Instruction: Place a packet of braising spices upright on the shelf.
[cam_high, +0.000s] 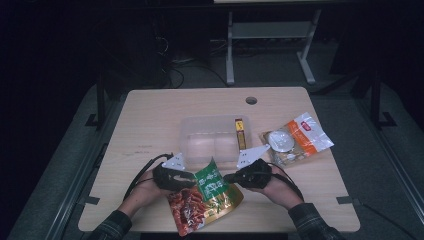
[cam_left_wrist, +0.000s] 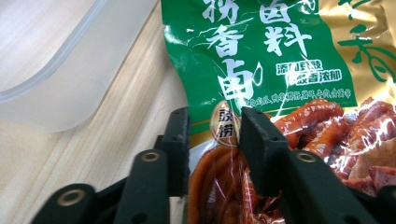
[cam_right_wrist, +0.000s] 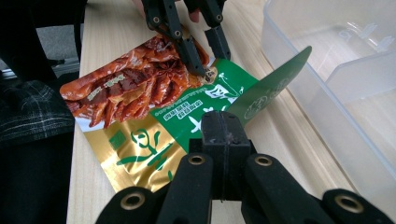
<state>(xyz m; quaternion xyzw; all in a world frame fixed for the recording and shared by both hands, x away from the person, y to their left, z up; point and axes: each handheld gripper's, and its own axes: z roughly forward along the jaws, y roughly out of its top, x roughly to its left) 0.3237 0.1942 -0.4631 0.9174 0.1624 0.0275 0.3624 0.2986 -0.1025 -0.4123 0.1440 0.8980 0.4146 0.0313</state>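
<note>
Near the worktop's front edge, our left gripper (cam_left_wrist: 212, 133) straddles the sauce packet (cam_high: 207, 200), jaws apart. Our right gripper (cam_right_wrist: 224, 128) clamps its other edge beside the clear tub (cam_high: 212, 137).

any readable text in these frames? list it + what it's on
"香卤", large white characters: green top of the snack pouch, left gripper view.
"卤料", white, upper right: same pouch.
Small white lines under "卤料": too blurred to read.
Small oval badge between the left gripper jaws: unclear.
Orange packet and yellow stick, high view: print too small.
</note>
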